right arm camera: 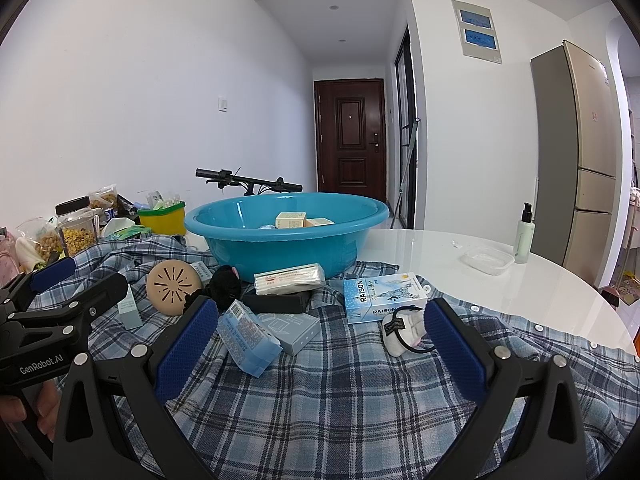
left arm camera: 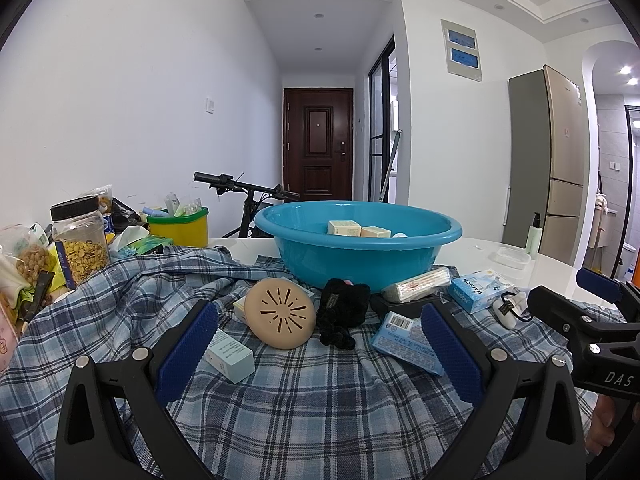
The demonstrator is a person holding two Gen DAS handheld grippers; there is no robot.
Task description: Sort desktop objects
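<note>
Blue packet [right arm camera: 248, 338]: on plaid cloth [right arm camera: 320, 400], 6 o'clock from basin [right arm camera: 280, 236], just beside right gripper [right arm camera: 320, 344]. Probably light, soft, crinkly; best pinched across narrow sides. Both grippers, left gripper [left arm camera: 320, 344] included, spread wide, empty.

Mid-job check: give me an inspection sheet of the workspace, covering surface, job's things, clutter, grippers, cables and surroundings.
Surface: white round table, near part draped with a plaid shirt.
Job's things: blue basin on the shirt, holding at least two yellow boxes; in front lie a tan disc, black scrunchie, RAISON box, swab pack, tissue pack, teal box.
Clutter: snack jar, yellow bin, pump bottle, clear tray.
Grippers: left gripper open, empty; right gripper open, empty.
Cables: nothing seen.
Surroundings: bicycle, brown door, fridge.
</note>
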